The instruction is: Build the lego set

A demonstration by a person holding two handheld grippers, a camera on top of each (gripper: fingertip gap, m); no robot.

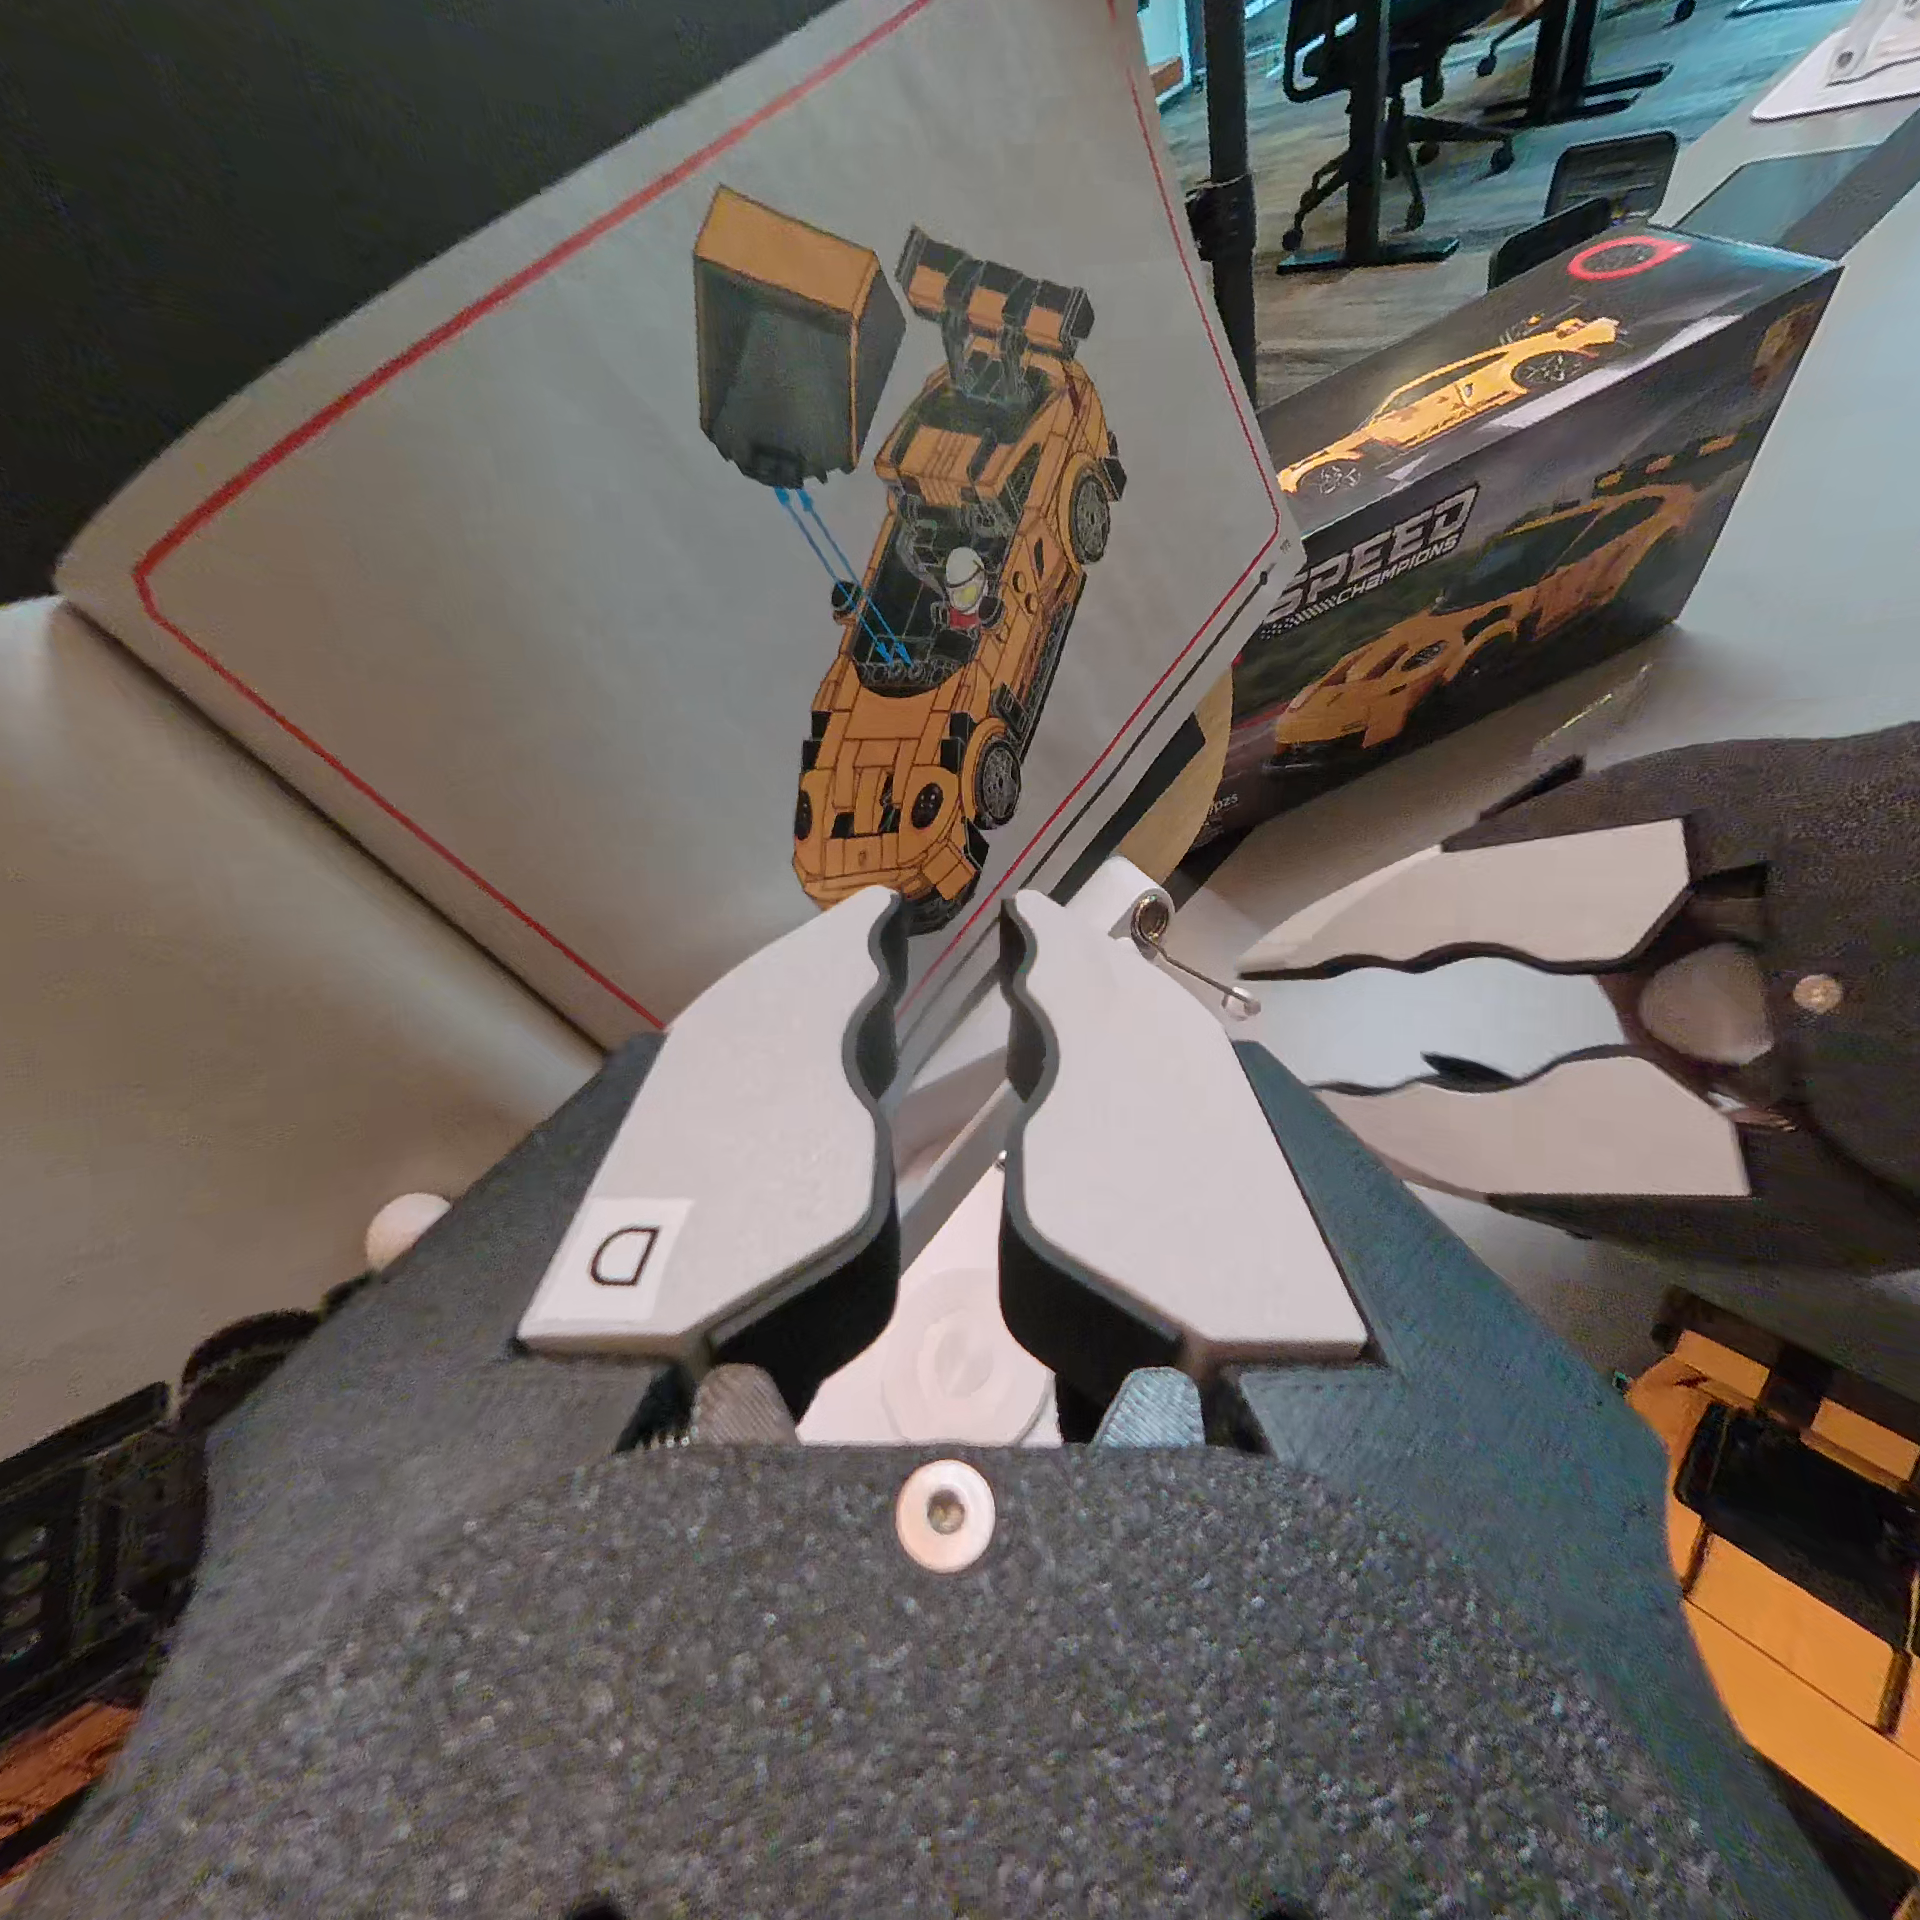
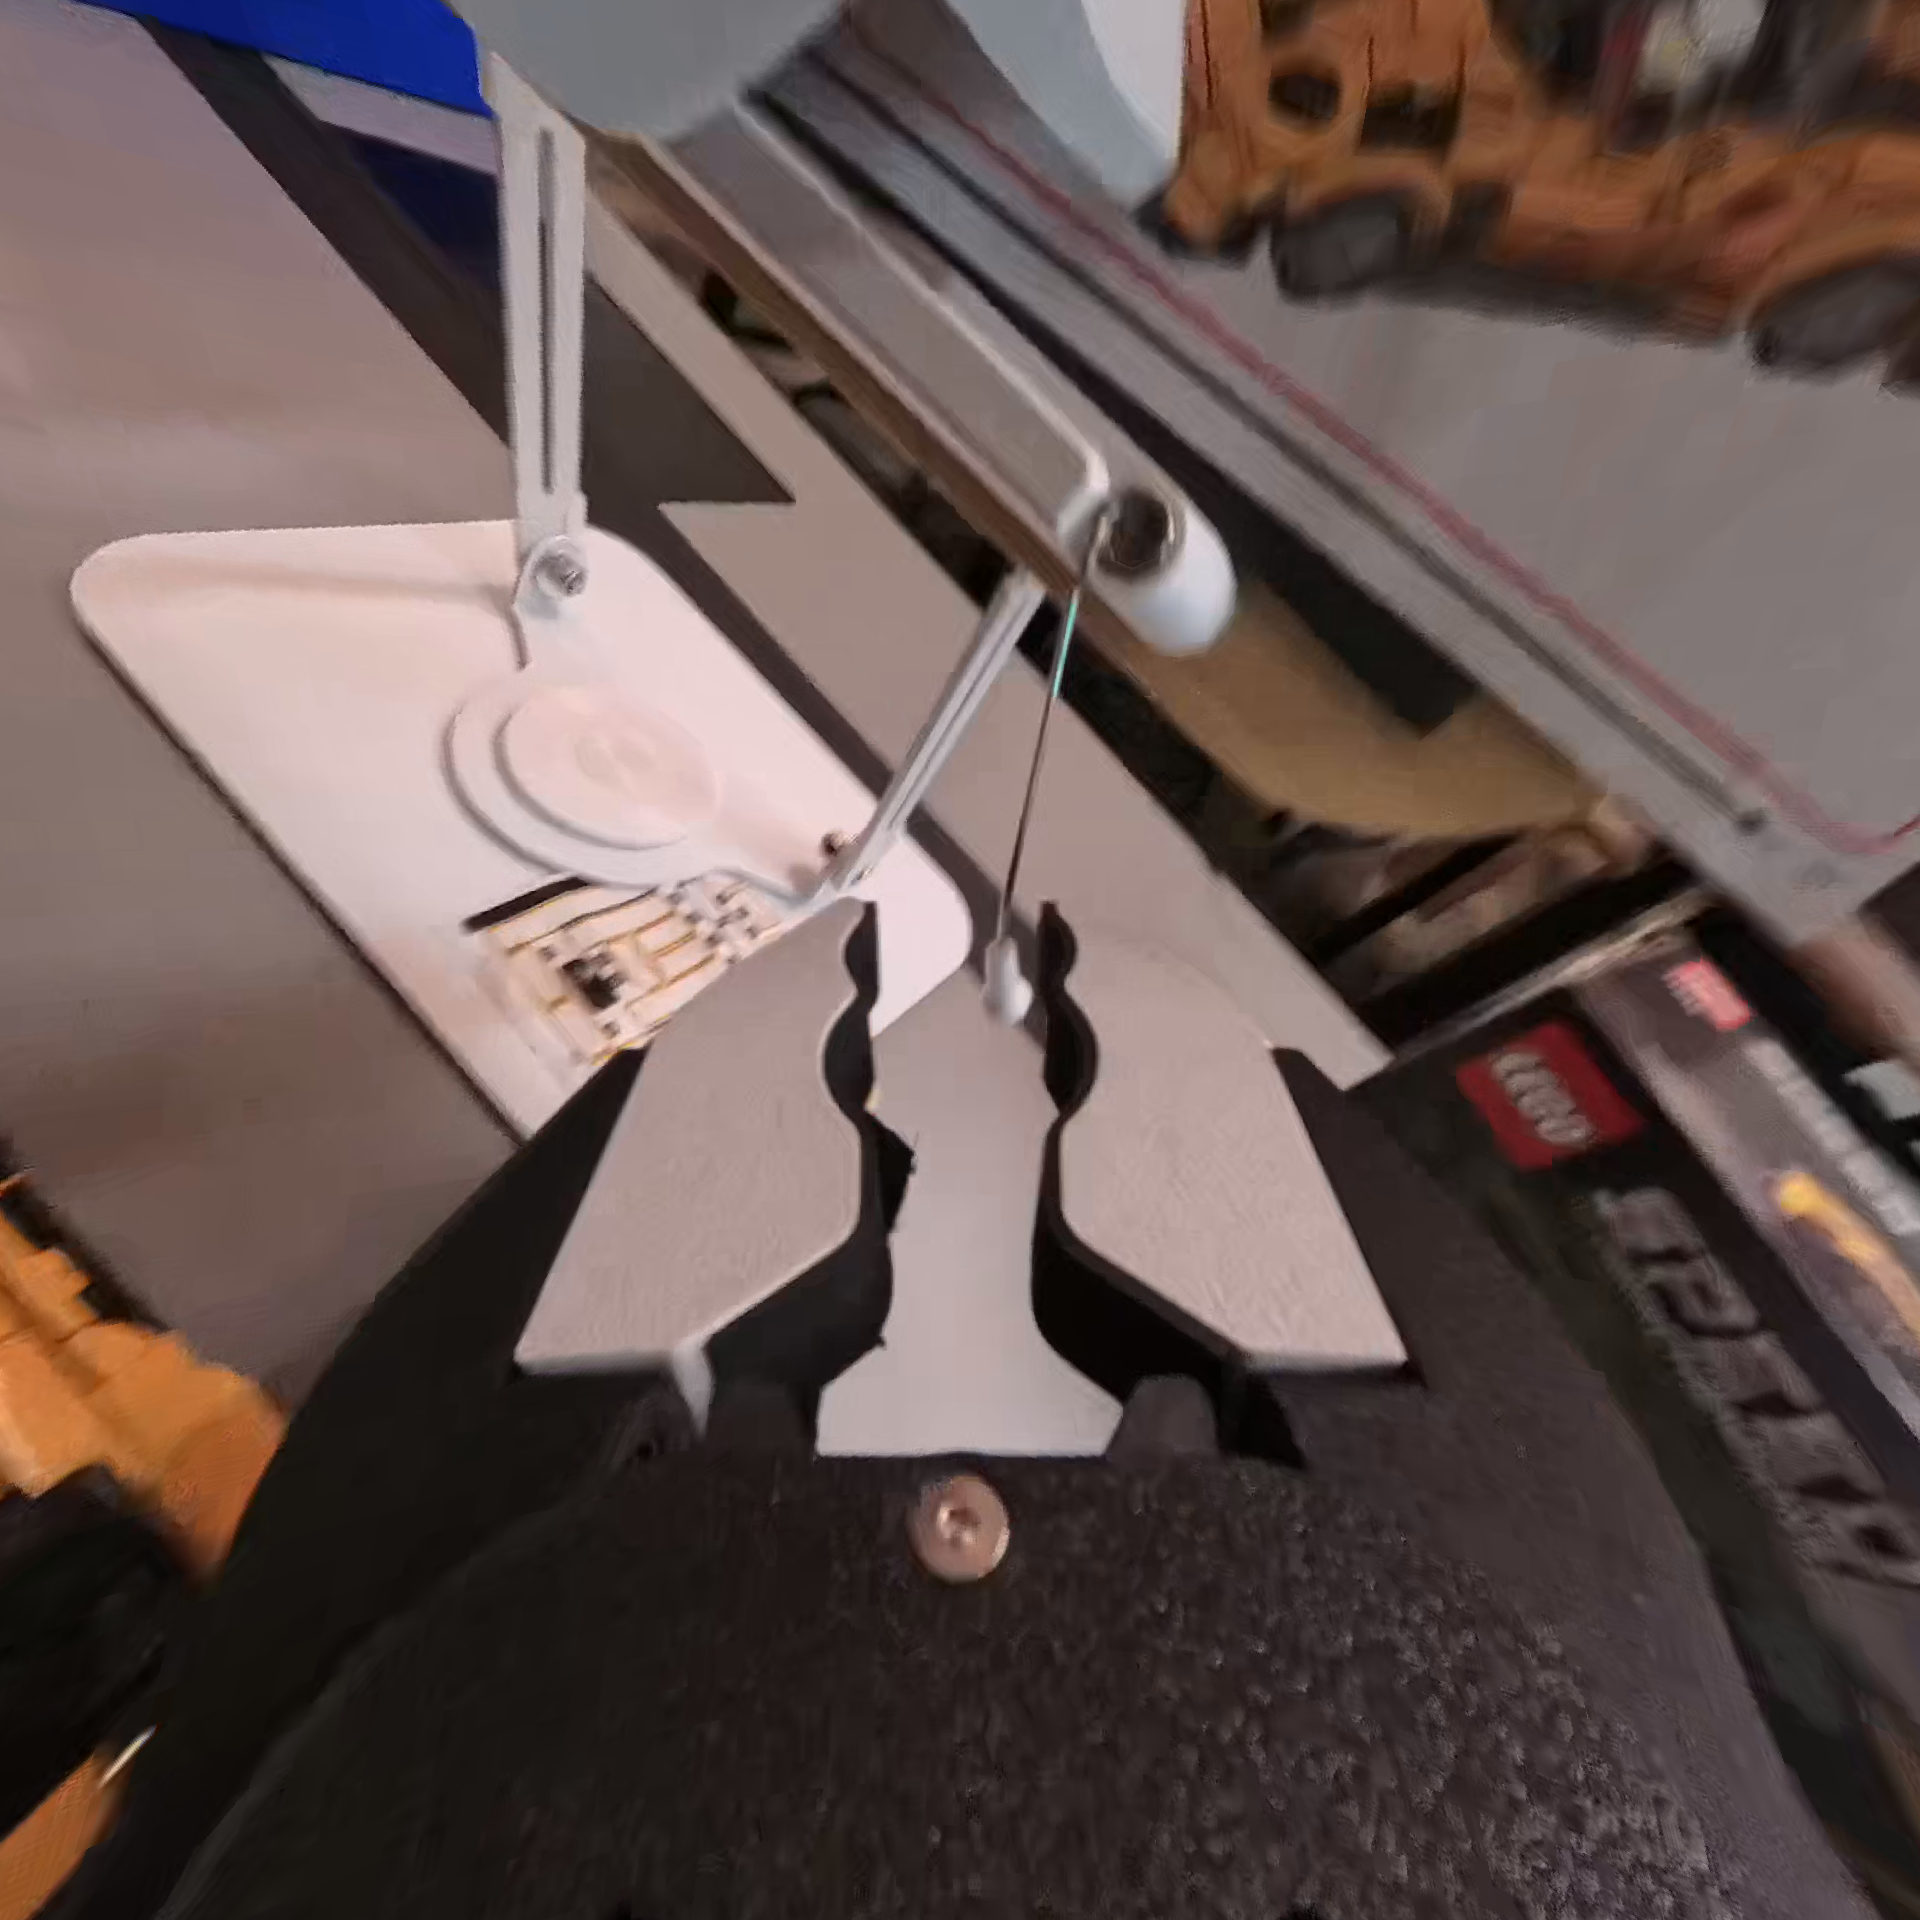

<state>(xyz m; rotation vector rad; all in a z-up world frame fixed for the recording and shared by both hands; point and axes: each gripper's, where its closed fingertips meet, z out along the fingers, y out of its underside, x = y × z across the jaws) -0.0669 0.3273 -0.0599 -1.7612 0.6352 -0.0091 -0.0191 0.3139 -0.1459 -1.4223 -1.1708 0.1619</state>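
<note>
The left tongs (image 1: 951, 914) stand parted, with the lower edge of an open booklet (image 1: 623, 540) running into the gap between their tips; the pads do not press the page, so they grasp nothing. The booklet leans tilted on a white stand (image 2: 312, 665), whose arm ends in a rounded cap with a screw (image 1: 1143, 914) just right of the left tongs. The page shows a drawing of an orange car inside a red border line.

The right tongs (image 2: 956, 935) are also released, their tips apart with bare surface (image 2: 156, 312) between them. A thin wire clip (image 2: 1023, 831) hangs down from the stand's arm, and its white tip sits just in front of the gap, near the right finger; the view is smeared, so whether it touches is unclear. In the left view the right tongs come in from the right edge, lying sideways, close beside the stand's cap.

Beyond the booklet, toward the far right of the surface, sits the dark box (image 1: 1507, 499) with orange cars printed on it. The built orange and black car model (image 1: 1787, 1538) lies at the near right, under the right tongs; in the right view it shows blurred at the left edge. More dark parts (image 1: 83, 1558) sit at the near left.
</note>
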